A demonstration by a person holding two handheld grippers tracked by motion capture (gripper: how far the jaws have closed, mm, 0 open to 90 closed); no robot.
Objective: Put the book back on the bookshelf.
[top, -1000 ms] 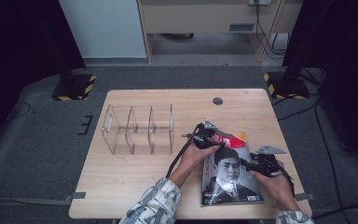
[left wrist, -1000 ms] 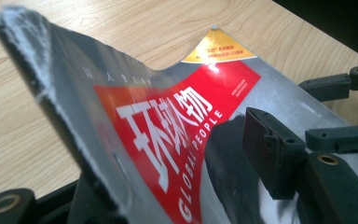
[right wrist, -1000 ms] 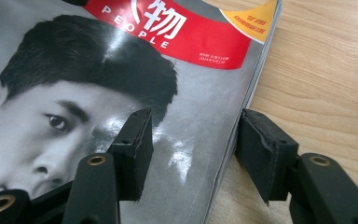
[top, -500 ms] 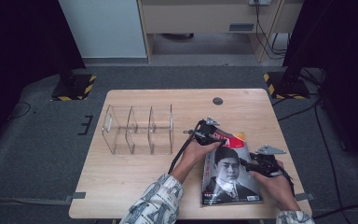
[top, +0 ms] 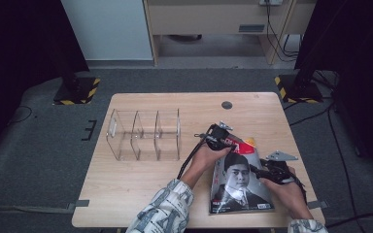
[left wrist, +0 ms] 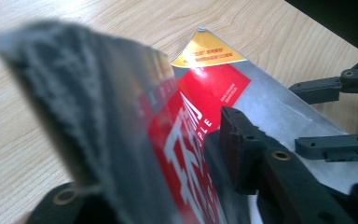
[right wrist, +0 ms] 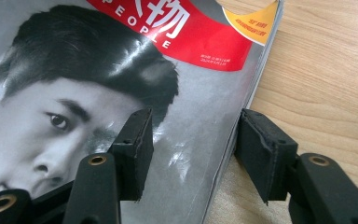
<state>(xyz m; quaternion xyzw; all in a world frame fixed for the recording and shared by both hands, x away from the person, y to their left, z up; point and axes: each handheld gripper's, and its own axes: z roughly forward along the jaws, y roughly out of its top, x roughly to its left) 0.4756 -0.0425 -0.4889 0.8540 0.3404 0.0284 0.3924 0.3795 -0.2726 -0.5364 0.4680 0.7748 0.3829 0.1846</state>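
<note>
A glossy magazine [top: 240, 182] with a man's portrait and a red title band lies at the table's front right. My left gripper [top: 222, 141] is at its top left corner. In the left gripper view that corner [left wrist: 214, 88] is lifted, and the jaws [left wrist: 168, 154] have just been closing. One pad [left wrist: 235, 140] presses on the cover and the other is hidden under the pages. My right gripper [top: 258, 170] stands open astride the magazine's right edge [right wrist: 242, 93]. One fingertip [right wrist: 135, 140] is over the cover and the other over bare wood.
A clear plastic divider rack [top: 143, 133] with three bays stands left of centre on the wooden table [top: 141, 184]. A round dark cable hole [top: 227, 105] sits near the far edge. Both forearms come in from the front edge.
The left hand has shifted slightly at the magazine's top left corner. The right hand and the magazine's lower part have kept still.
</note>
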